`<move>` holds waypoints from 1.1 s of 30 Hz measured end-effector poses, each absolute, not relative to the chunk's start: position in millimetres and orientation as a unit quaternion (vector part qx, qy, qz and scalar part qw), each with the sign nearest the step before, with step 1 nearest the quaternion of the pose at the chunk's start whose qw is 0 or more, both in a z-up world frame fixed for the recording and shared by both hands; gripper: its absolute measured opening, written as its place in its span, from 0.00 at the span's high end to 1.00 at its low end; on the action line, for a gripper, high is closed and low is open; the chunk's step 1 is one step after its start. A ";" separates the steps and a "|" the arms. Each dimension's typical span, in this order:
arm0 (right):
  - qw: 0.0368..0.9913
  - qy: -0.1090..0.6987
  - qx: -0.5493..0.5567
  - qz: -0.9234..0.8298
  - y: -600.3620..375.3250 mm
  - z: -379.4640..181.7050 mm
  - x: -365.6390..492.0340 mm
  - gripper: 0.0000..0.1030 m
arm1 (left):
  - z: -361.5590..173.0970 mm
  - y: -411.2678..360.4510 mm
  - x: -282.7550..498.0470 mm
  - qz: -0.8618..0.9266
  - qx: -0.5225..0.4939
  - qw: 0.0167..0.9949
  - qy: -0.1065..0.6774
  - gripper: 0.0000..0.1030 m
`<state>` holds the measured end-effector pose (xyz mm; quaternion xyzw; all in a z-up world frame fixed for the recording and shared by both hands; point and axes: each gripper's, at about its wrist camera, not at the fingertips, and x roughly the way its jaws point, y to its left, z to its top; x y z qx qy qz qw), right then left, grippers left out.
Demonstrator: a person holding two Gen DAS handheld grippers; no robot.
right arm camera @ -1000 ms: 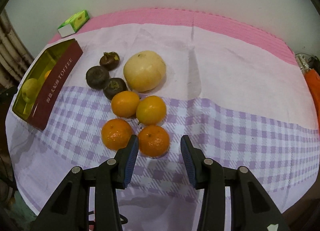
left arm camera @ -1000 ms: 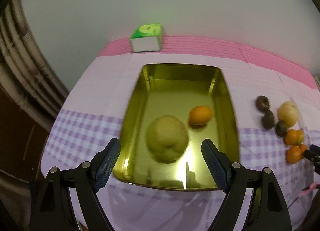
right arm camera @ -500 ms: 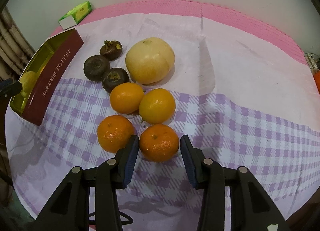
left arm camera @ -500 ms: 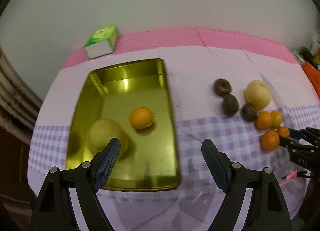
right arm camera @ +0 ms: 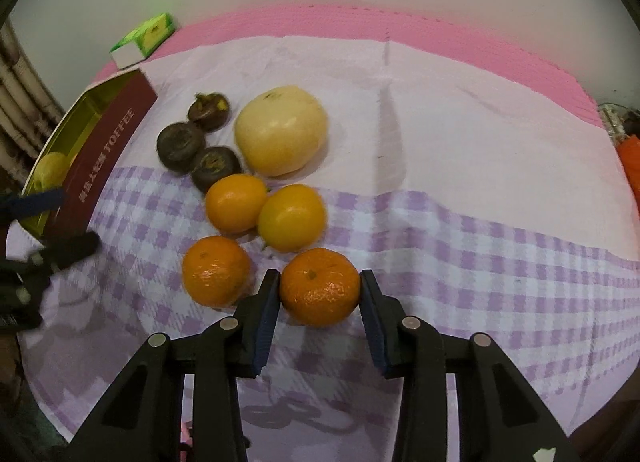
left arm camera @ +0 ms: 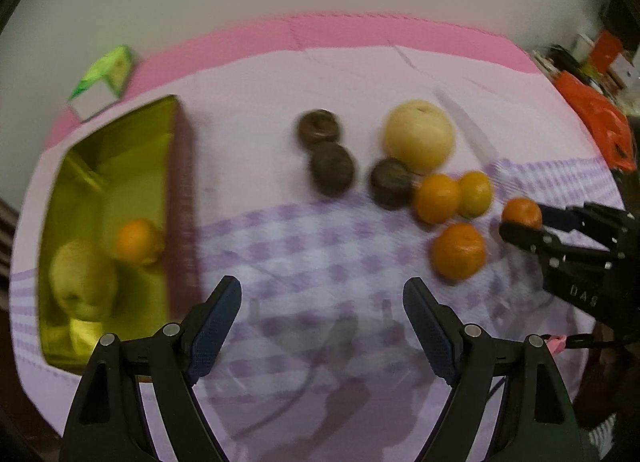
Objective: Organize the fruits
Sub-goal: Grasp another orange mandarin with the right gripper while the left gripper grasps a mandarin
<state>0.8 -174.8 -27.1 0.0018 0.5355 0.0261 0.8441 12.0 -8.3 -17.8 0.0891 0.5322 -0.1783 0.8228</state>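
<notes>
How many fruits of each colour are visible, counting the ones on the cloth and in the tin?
Round orange citrus fruits: 5 (4 on the cloth, 1 in the gold tin)
Large pale yellow round fruits: 2 (1 on the cloth, 1 in the tin)
Small dark brown round fruits: 3
Total: 10

**Readable text: two items**

On the dark red side wall of the tin (right arm camera: 105, 158), at the left of your right wrist view, you can read "TOFFEE" in pale capitals running along the wall toward the far end. Nearer you on the same wall sits a line of Chinese characters, too small to make out.

In your left wrist view, the black body of the right gripper (left arm camera: 524, 227), at the right edge, carries pale letters that look like "DAS"; any further letters are cut off in shadow.

The green box (right arm camera: 145, 38) at the far left shows print, but it is too blurred to read.
</notes>
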 end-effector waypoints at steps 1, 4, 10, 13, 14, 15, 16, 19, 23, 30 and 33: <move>0.845 0.534 0.004 0.022 -179.0 -24.6 0.2 0.64 | -19.4 -14.6 11.5 -0.186 0.088 0.819 0.535 0.19; 0.846 0.532 0.011 0.008 -194.7 -19.3 -5.4 0.64 | -21.6 -30.4 10.3 -0.199 0.089 0.813 0.539 0.19; 0.846 0.532 0.039 -0.012 -221.7 -15.9 -11.4 0.64 | -22.7 -58.0 11.5 -0.220 0.082 0.804 0.546 0.19; 0.847 0.529 0.051 -0.014 -226.2 -16.5 -10.1 0.64 | -25.4 -70.9 13.7 -0.223 0.078 0.799 0.553 0.19; 0.847 0.529 0.053 -0.013 -227.1 -16.5 -10.1 0.64 | -26.1 -74.2 14.8 -0.226 0.075 0.797 0.555 0.19; 0.847 0.528 0.056 -0.012 -228.3 -15.9 -10.9 0.64 | -27.2 -77.1 15.5 -0.227 0.074 0.796 0.557 0.19; 0.848 0.526 0.057 -0.010 -229.2 -15.2 -11.5 0.64 | -28.0 -80.6 16.3 -0.227 0.074 0.795 0.558 0.19; 0.849 0.525 0.061 -0.009 -230.9 -14.3 -11.9 0.64 | -28.6 -86.3 17.9 -0.231 0.076 0.794 0.557 0.20; 0.851 0.522 0.066 -0.008 -232.0 -12.8 -10.7 0.64 | -31.5 -91.3 19.7 -0.228 0.086 0.797 0.553 0.28; 0.852 0.519 0.073 -0.005 -235.4 -8.8 -11.9 0.64 | -39.7 -95.2 22.7 -0.229 0.085 0.791 0.562 0.39; 0.853 0.517 0.071 -0.002 -235.2 -6.8 -12.9 0.64 | -42.9 -98.0 24.8 -0.230 0.086 0.789 0.563 0.43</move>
